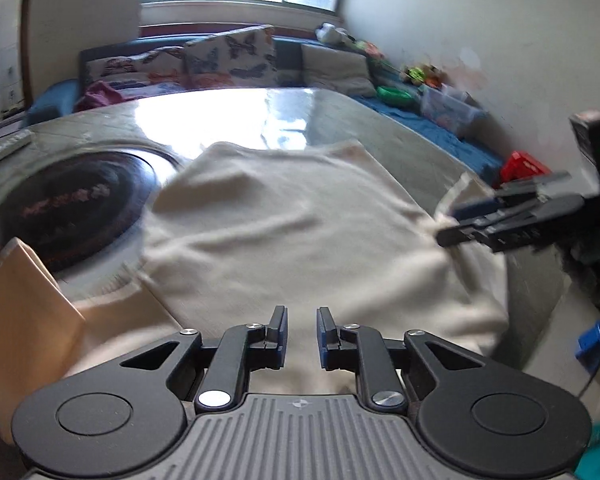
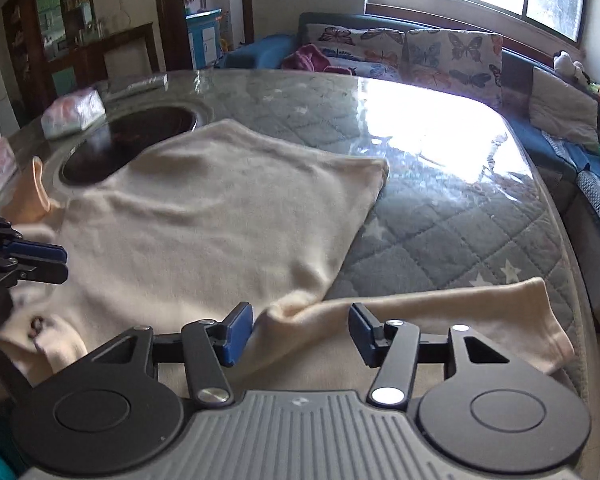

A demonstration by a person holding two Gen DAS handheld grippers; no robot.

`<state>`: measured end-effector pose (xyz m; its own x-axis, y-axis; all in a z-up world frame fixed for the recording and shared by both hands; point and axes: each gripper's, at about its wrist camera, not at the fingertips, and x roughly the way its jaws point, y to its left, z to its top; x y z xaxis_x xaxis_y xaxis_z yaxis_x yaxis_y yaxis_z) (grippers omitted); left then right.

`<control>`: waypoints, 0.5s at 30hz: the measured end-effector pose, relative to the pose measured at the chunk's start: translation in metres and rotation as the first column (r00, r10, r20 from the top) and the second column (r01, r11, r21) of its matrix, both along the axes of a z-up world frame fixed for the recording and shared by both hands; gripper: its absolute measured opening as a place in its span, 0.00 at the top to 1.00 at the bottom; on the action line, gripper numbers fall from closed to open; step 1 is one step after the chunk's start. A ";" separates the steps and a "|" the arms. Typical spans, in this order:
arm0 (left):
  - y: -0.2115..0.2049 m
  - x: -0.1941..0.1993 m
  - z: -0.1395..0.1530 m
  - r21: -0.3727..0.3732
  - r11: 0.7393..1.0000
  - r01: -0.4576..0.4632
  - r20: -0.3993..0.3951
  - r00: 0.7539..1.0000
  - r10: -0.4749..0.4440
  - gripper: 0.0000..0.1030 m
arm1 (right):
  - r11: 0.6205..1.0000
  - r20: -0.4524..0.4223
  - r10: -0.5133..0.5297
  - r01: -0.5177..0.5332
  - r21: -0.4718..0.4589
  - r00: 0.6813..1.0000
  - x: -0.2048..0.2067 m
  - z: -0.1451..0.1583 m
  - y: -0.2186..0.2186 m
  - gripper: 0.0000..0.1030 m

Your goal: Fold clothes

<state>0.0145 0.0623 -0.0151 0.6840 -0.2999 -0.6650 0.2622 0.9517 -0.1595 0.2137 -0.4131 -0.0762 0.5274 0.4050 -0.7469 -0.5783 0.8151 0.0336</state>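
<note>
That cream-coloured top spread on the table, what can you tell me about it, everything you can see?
The cream top looks like soft knit, wrinkled, lying flat on the quilted table cover and partly over a dark round inset. One sleeve stretches along the near edge. Its body hangs slightly off the table. The right hand-held gripper straddles the sleeve's base, jaws open.

No text, label, brand or number can be read in either view. The only mark is a small round crosshair emblem (image 1: pixel 301 403) moulded on the ribbed housing just behind the jaws.
</note>
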 end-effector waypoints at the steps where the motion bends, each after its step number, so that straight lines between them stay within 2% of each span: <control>1: 0.004 0.007 0.004 0.005 1.000 -0.024 0.011 1.000 0.024 0.79 | 1.000 0.004 -0.007 0.007 0.013 1.000 0.005 0.003 0.001 0.47; 2: 0.007 0.014 0.007 0.012 0.999 -0.048 0.024 0.999 0.048 0.73 | 1.000 0.007 -0.013 0.013 0.026 1.000 0.010 0.007 0.001 0.47; 4: 0.013 0.031 0.014 0.029 0.995 -0.098 0.047 0.994 0.097 0.68 | 0.999 0.014 -0.027 0.026 0.045 1.000 0.022 0.011 0.003 0.47; 9: 0.017 0.085 0.012 0.102 0.978 -0.183 0.069 0.982 0.177 0.64 | 0.994 0.005 -0.080 0.079 0.079 0.997 0.057 0.008 0.008 0.47; 13: 0.015 0.118 0.002 0.149 0.970 -0.193 0.068 0.981 0.184 0.54 | 0.992 -0.005 -0.091 0.092 0.084 0.996 0.079 0.004 0.015 0.47; 15: 0.014 0.131 -0.001 0.157 0.970 -0.184 0.058 0.983 0.177 0.54 | 0.993 -0.008 -0.091 0.091 0.077 0.996 0.089 0.000 0.019 0.47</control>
